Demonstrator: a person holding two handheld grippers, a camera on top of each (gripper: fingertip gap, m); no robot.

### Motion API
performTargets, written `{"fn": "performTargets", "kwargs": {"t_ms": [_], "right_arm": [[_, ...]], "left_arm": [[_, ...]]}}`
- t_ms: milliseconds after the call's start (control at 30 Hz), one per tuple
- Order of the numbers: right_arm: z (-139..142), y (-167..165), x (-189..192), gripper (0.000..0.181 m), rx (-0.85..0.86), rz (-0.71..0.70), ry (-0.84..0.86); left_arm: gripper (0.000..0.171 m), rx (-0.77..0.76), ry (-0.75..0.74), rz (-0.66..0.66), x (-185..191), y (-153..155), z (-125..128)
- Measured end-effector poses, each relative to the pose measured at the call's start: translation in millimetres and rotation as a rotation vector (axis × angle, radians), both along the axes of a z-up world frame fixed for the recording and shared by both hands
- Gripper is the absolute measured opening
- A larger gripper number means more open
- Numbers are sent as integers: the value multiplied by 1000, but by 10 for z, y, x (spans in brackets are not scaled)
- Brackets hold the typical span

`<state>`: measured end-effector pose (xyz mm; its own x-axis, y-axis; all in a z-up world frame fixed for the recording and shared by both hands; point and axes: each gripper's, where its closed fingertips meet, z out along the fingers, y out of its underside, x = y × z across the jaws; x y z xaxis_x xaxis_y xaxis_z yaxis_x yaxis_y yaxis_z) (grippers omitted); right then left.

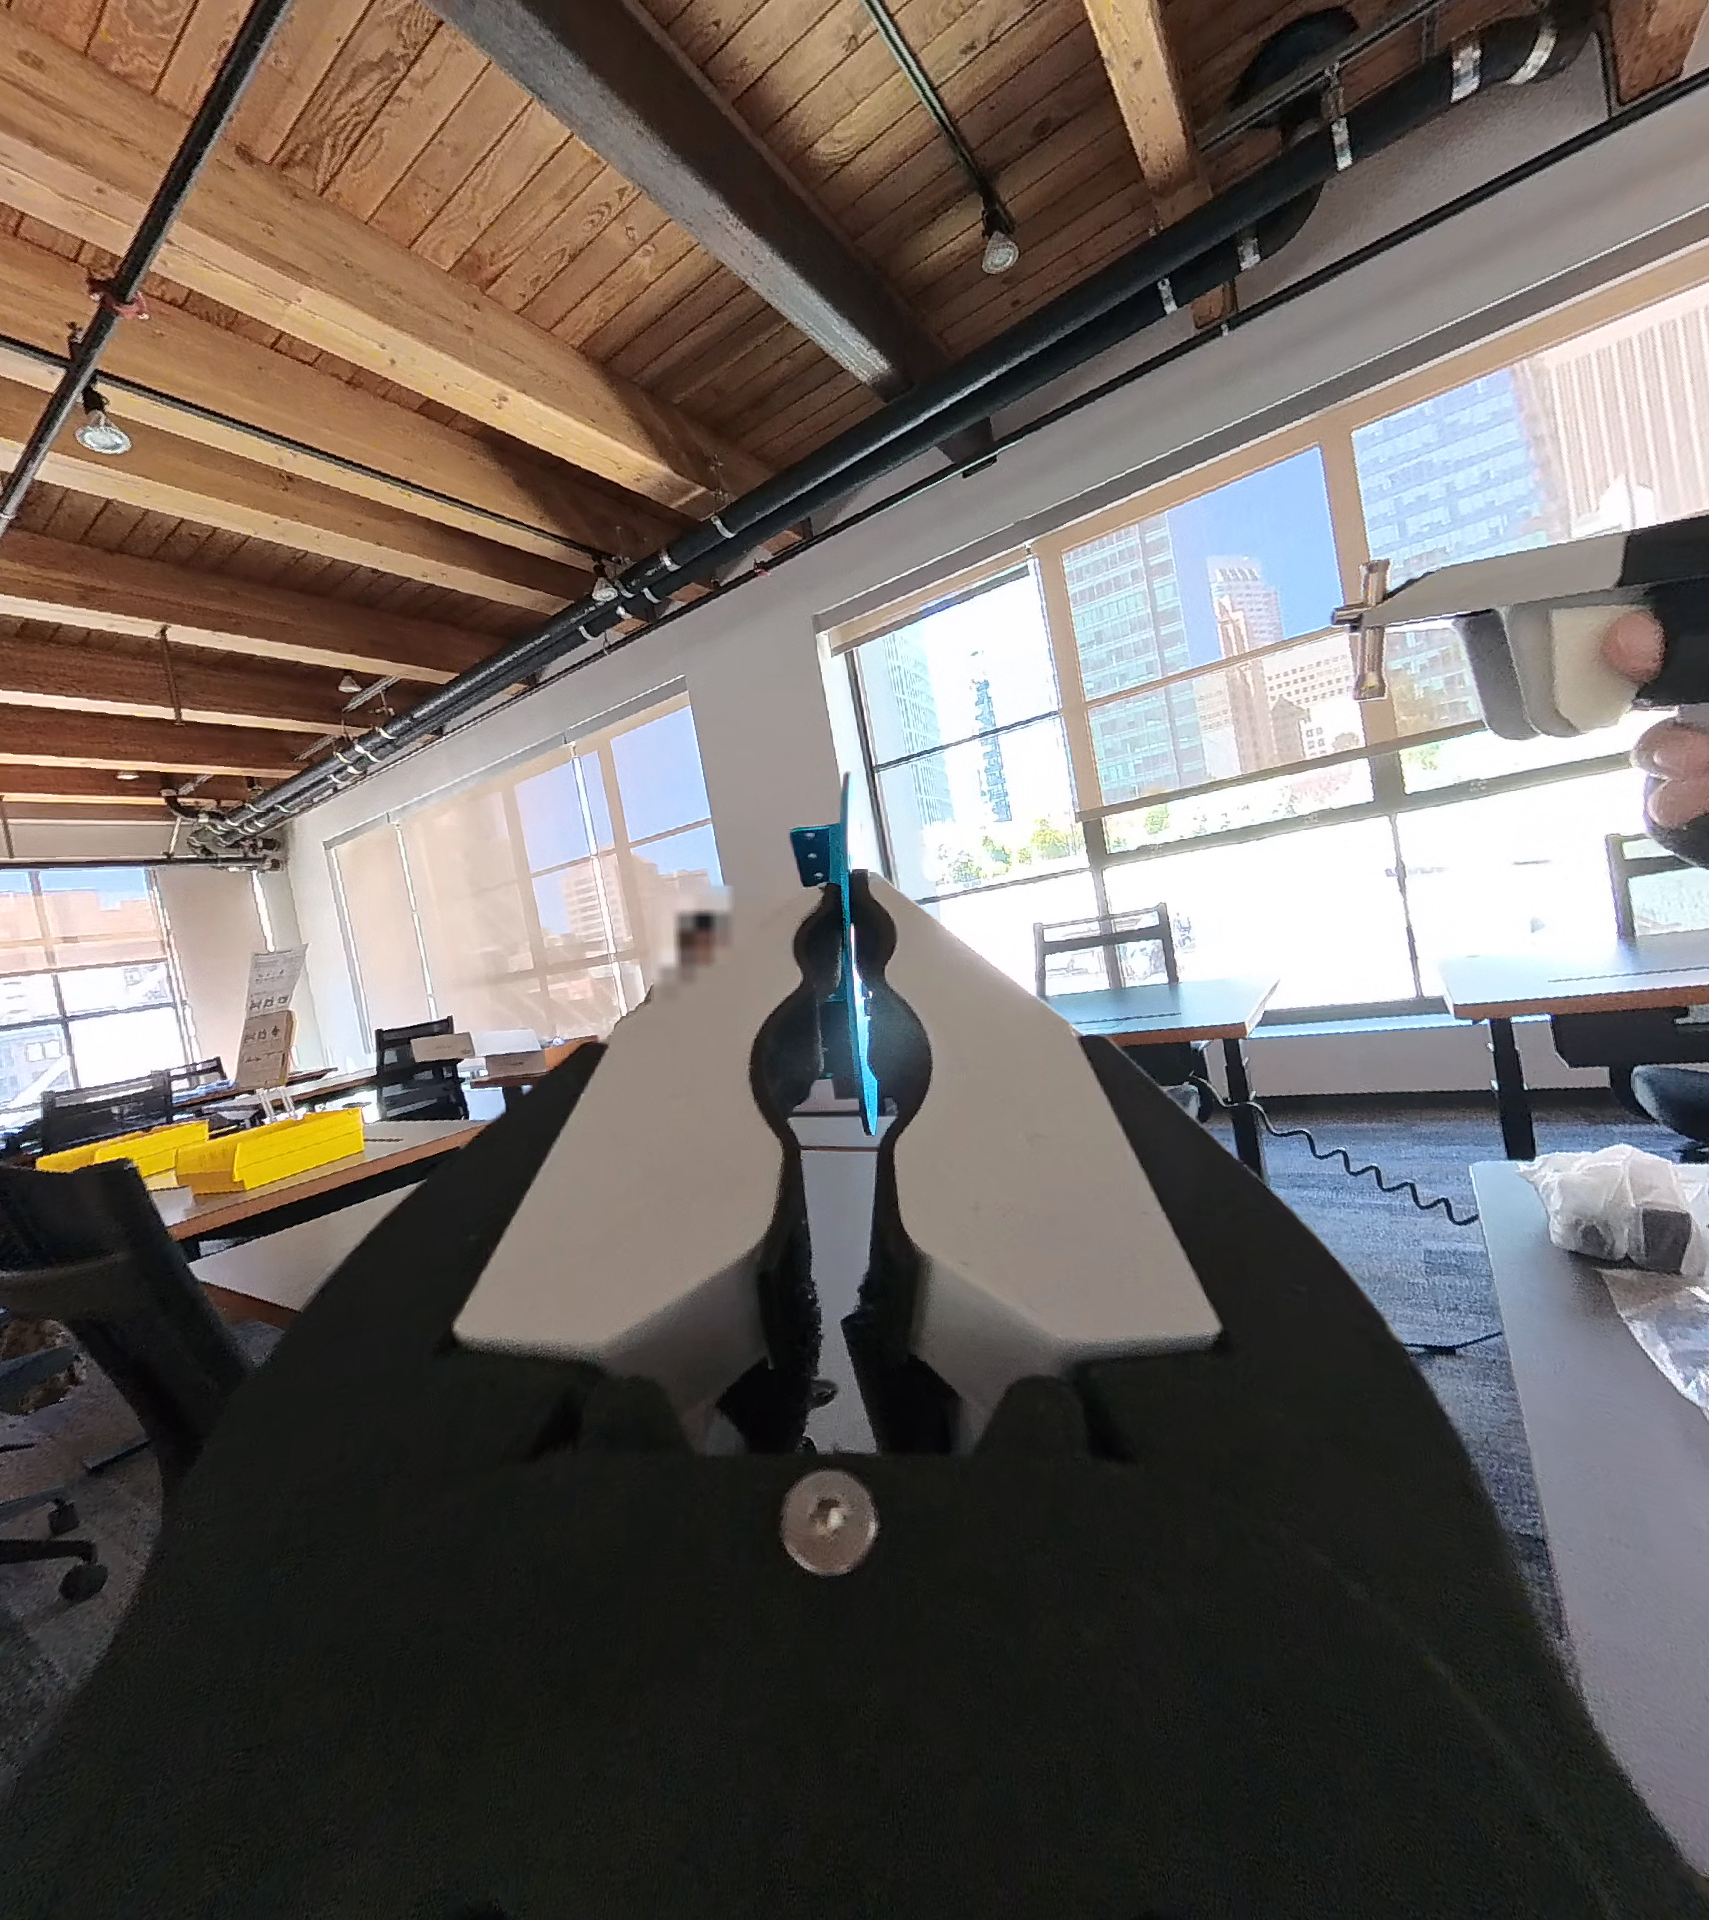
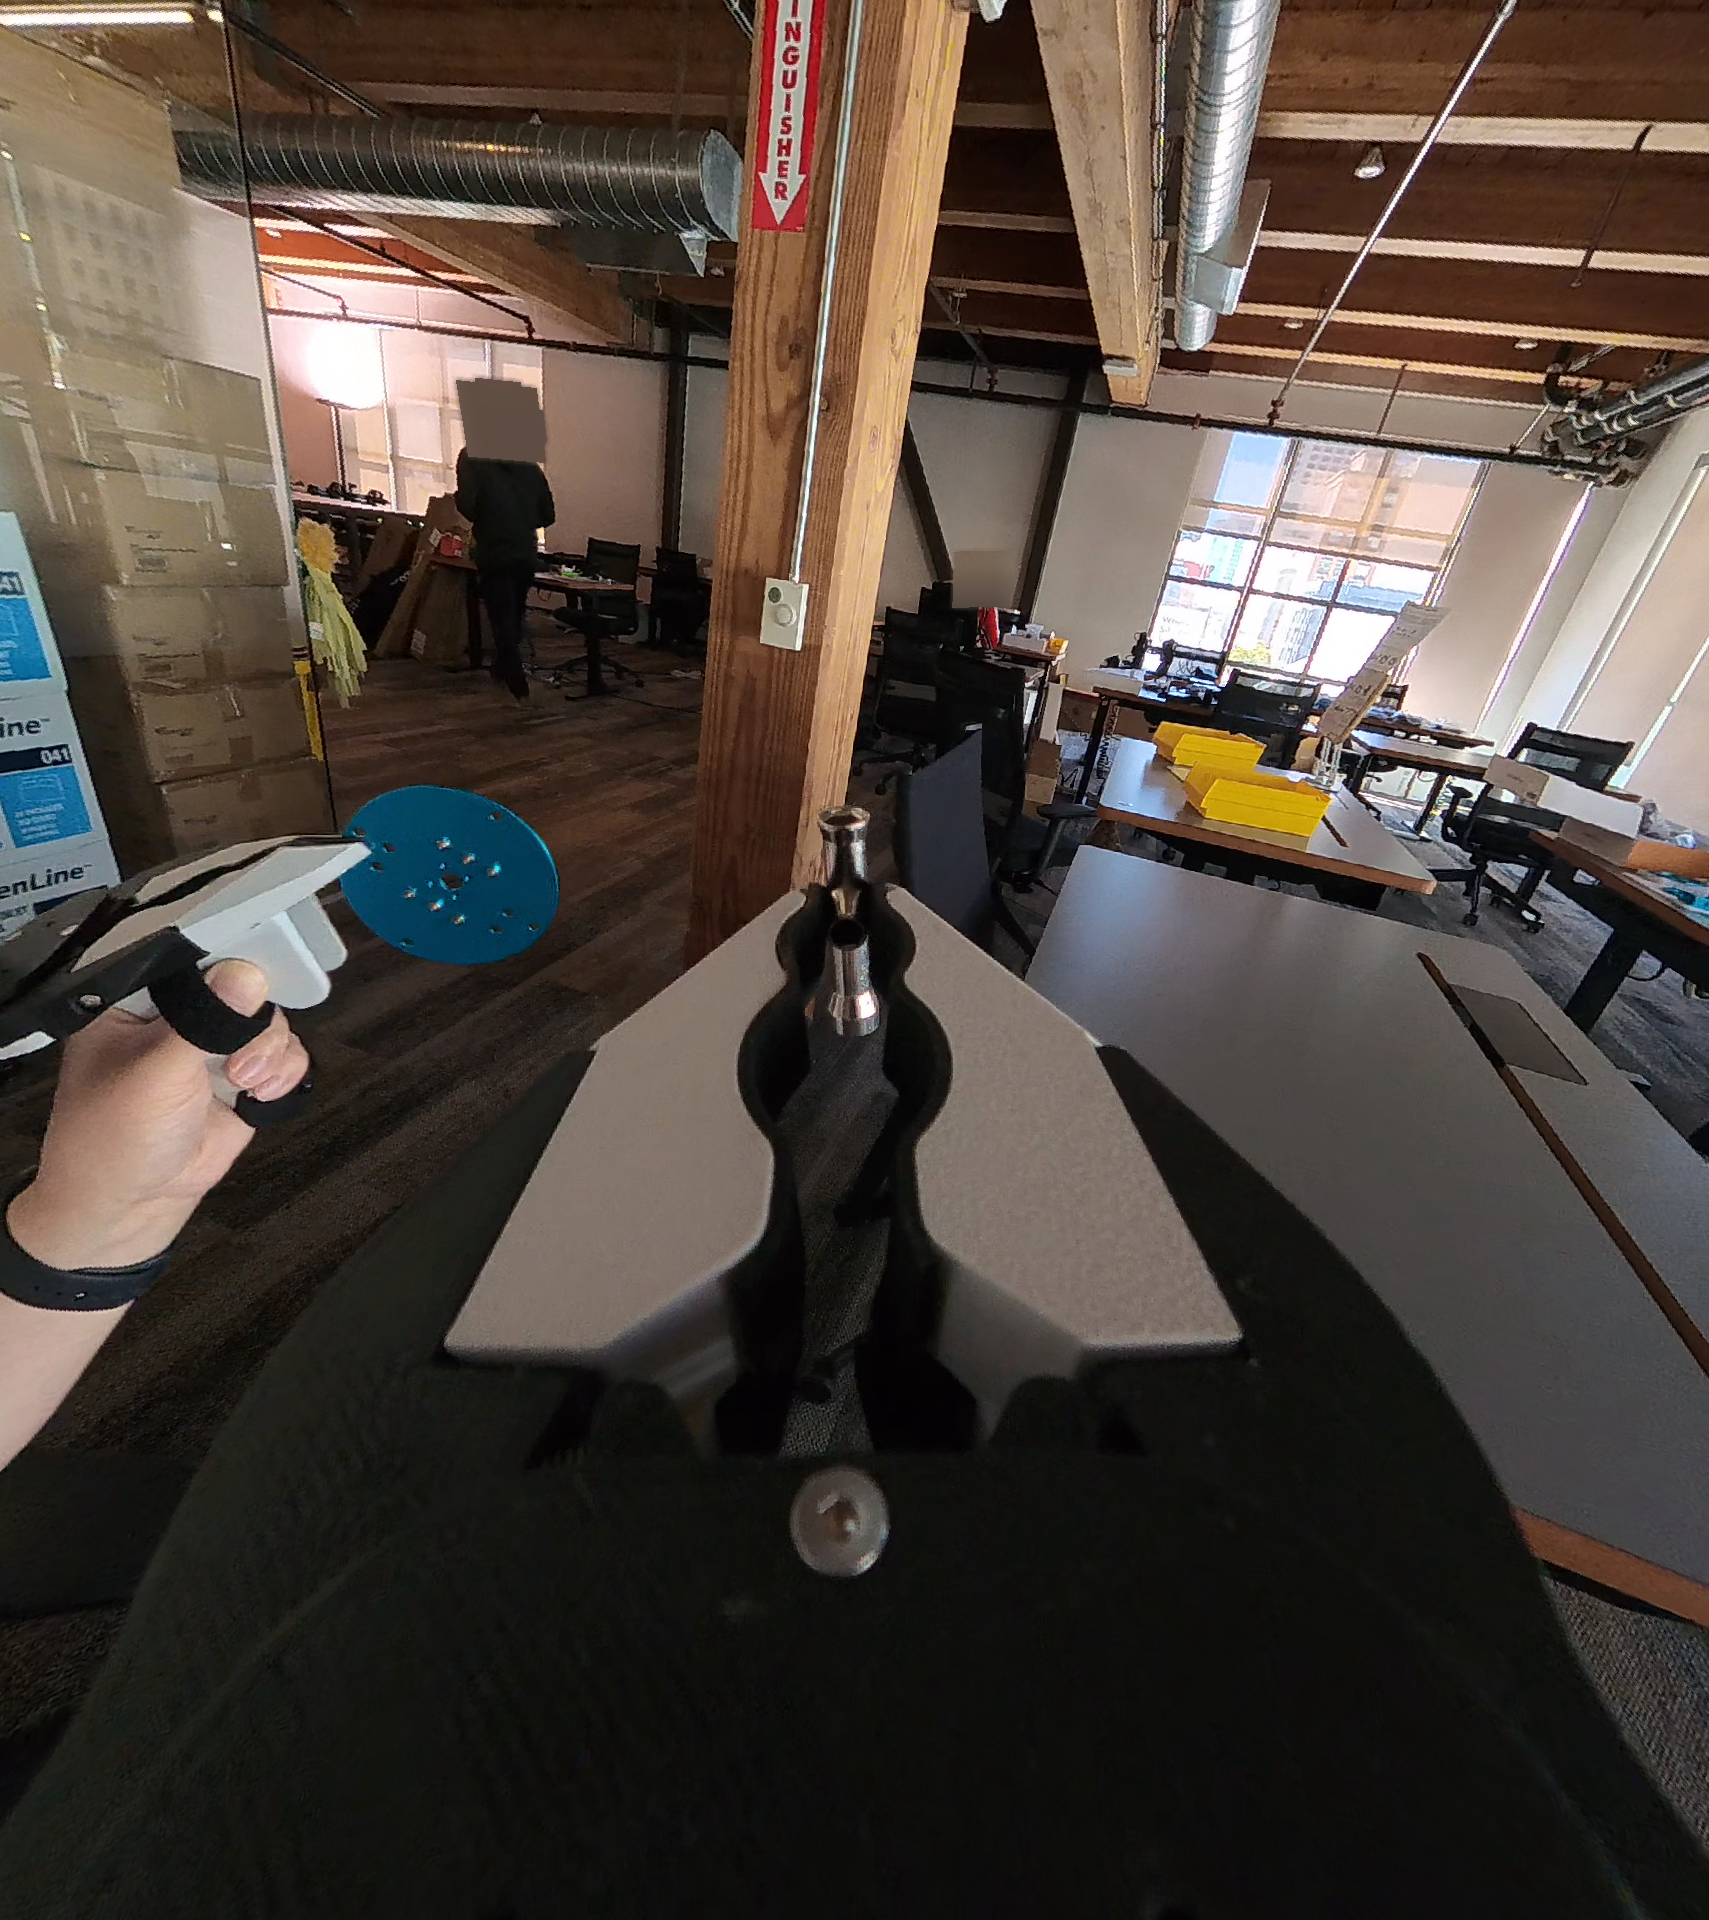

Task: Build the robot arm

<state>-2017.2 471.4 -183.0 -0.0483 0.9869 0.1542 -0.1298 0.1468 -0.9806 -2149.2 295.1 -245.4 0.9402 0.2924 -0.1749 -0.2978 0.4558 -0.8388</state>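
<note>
Claws are both up in the air, away from any desk. The left claw (image 1: pixel 855 883) is squeezed shut on a blue round plate (image 1: pixel 848 966). In the left wrist view the plate shows edge-on in the middle of the frame, thin like a coin seen from the side. In the right wrist view, at the middle left, it shows its flat face (image 2: pixel 450 875). It is bright blue metal, flat and round, with many small holes near its middle and around its rim. Only its rim is pinched, so most of it sticks out past the tips.

The right claw (image 2: pixel 845 894) is squeezed shut on a shiny silver metal tool (image 2: pixel 848 956). The tool shows in the middle of the right wrist view, upright between the fingers, with flared ends like little cups. In the left wrist view, at the upper right, it looks like a small cross (image 1: pixel 1369 629).

A grey desk (image 2: pixel 1349 1195) sits at the lower right, with yellow bins (image 2: pixel 1245 790) on a desk farther back.

To do this well, both grips should stay firm, since the plate is held only by its rim and could tip.
</note>
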Motion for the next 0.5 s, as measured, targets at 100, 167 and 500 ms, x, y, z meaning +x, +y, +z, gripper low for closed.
{"fn": "performTargets", "kwargs": {"t_ms": [100, 167, 500], "right_arm": [[-28, -82, 44, 6, -13, 24, -4], [-96, -160, 93, 6, -25, 46, -14], [-1526, -764, 1013, 5, -41, -285, 120]], "left_arm": [[0, 5, -9, -44, 66, 56, 14], [0, 1, -32, -104, 138, 140, -8], [0, -138, -284, -747, 1351, 884, -740]]}}
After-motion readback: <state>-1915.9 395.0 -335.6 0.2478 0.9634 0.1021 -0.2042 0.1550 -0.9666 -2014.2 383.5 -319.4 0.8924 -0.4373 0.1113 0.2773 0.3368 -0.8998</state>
